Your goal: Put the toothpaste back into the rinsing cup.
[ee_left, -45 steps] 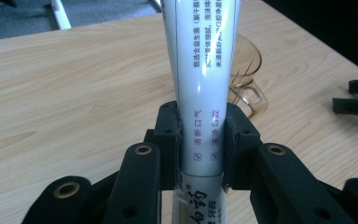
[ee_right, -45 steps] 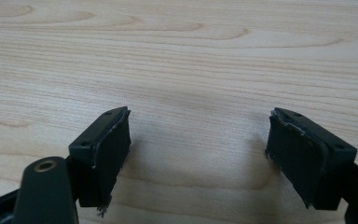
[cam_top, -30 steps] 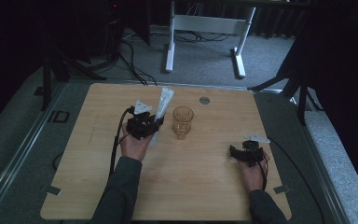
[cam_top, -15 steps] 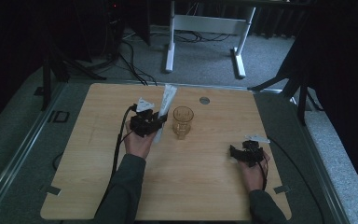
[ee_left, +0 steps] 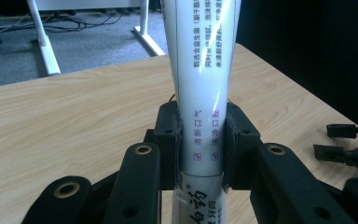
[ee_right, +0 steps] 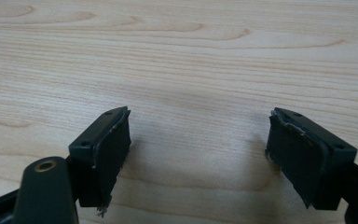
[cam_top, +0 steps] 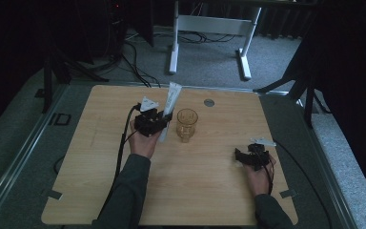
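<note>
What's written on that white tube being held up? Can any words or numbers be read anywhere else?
White tube, clamped in the left gripper: purple Chinese print, "清新口气" and "洁净口腔", each beside a small ticked box.
Same tube, below the jaws: large dark characters, seemingly "白药", partly hidden.
Same tube, upper part: columns of small grey Chinese text, too blurred to read.
Glass, wooden table, right gripper: no writing visible.

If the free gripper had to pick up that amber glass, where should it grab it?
Probably across the upper wall, just under the rim, coming in level from the right gripper's open side. The glass stands upright on the table. On its left, the left gripper holds the white tube close by.
</note>
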`<state>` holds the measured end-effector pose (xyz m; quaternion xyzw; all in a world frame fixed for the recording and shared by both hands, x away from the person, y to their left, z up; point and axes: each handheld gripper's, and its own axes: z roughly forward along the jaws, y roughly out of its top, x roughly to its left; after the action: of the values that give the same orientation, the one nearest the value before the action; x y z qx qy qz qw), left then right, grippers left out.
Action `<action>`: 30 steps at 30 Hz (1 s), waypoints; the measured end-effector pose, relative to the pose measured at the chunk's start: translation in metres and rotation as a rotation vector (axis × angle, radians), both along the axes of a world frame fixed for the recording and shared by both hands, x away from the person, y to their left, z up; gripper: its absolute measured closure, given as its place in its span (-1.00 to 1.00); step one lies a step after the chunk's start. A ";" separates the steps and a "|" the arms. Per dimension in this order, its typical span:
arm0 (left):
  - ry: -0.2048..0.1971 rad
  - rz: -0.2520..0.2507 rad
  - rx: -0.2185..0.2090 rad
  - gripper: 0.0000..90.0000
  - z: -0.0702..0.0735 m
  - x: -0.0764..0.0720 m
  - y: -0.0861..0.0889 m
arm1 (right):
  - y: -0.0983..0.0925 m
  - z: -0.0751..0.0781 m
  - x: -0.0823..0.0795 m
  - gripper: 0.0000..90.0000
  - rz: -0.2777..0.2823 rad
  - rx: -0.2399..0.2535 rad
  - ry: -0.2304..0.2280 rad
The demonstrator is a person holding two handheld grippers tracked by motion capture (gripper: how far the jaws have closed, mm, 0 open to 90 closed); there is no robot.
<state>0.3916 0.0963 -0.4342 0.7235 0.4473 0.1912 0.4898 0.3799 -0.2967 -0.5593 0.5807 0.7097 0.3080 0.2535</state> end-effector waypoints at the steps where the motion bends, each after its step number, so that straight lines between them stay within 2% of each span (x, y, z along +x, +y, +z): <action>1: -0.003 -0.001 0.000 0.58 0.000 0.000 -0.001 | 0.000 0.000 0.000 -0.53 0.000 0.000 0.000; 23: -0.028 0.002 -0.048 0.59 0.003 0.014 -0.012 | 0.000 0.000 0.000 -0.53 0.001 0.000 0.000; 30: -0.030 0.001 -0.046 0.60 0.004 0.019 -0.018 | 0.000 0.000 0.000 -0.53 0.003 0.000 0.000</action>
<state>0.4108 0.0784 -0.4303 0.7088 0.4446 0.1922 0.5128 0.3799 -0.2967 -0.5592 0.5796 0.7105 0.3085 0.2531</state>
